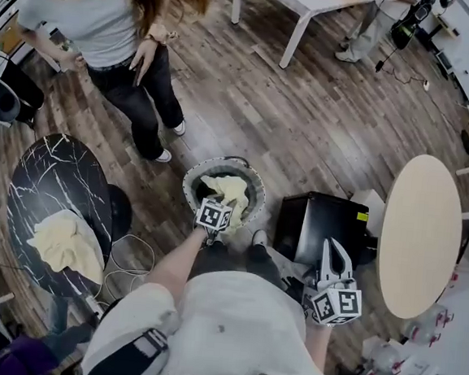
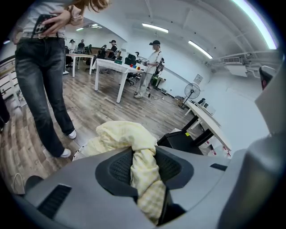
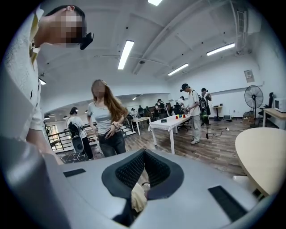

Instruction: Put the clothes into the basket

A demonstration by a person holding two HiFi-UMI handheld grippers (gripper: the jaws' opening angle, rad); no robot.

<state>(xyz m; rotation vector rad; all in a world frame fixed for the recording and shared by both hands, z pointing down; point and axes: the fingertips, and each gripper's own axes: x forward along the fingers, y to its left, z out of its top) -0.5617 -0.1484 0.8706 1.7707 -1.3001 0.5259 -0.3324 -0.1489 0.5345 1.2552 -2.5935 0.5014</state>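
- Left gripper (image 1: 220, 204) sat at frame centre in the head view, fingers aimed up-frame and down into the basket (image 1: 190, 177).
- Left jaws were clamped on the yellow cloth (image 2: 123, 134). A twisted strand was pinched between the pads and the bulk was bunched just past the fingertips.
- The cloth's long axis ran along the jaws, from the throat at lower centre of the left gripper view out to the bunch at centre.
- Key relation: the basket opening lay directly ahead of and under the left fingertips. The bunch already sat over or in the basket. Whether it rested on the bottom could not be told.
- Judgement: the drop step was nearly done. The coming move probably only needed the jaws parted, with no sideways travel.
- Risk, as a guess: the strand was deep in the throat and could snag on release.
- Right gripper (image 3: 142, 156) was at lower right of the head view, well apart from the basket, so the left was clearly nearer.
- Right jaws met at the tips. What looked like a pale scrap (image 3: 137, 197) was caught low between them.
- Another yellow garment (image 1: 65, 243) lay on the black marble table (image 1: 52, 179) at left of the head view, not yet in the basket.
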